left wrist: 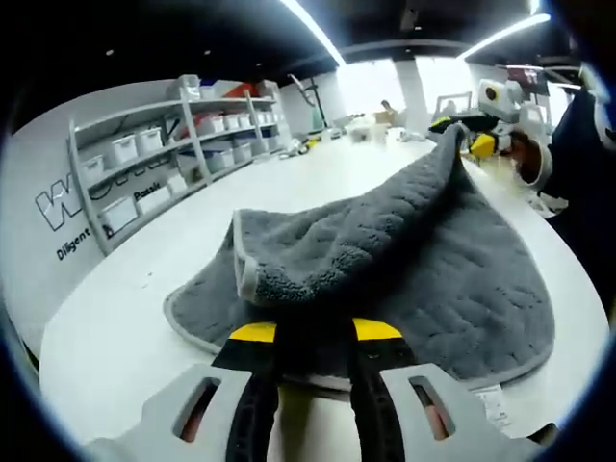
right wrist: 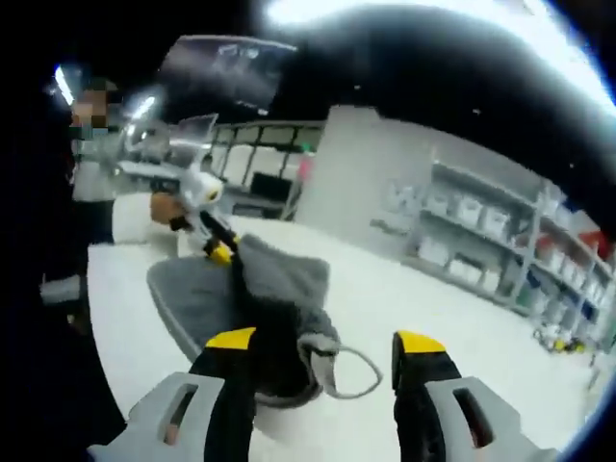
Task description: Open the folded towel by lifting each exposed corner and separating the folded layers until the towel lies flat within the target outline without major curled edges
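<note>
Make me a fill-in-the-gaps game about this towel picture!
1. The fluffy towel is coloured ____.
2. It lies on a big ____ table.
3. The left gripper has ____ tips on its jaws.
Missing words: grey; white; yellow.

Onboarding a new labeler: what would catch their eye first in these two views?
The grey towel on the white table, its top layer pulled up into a ridge. In the left gripper view the left gripper is shut on the near edge, while the right gripper pinches the far corner. In the right gripper view the right gripper has its jaws spread.
</note>
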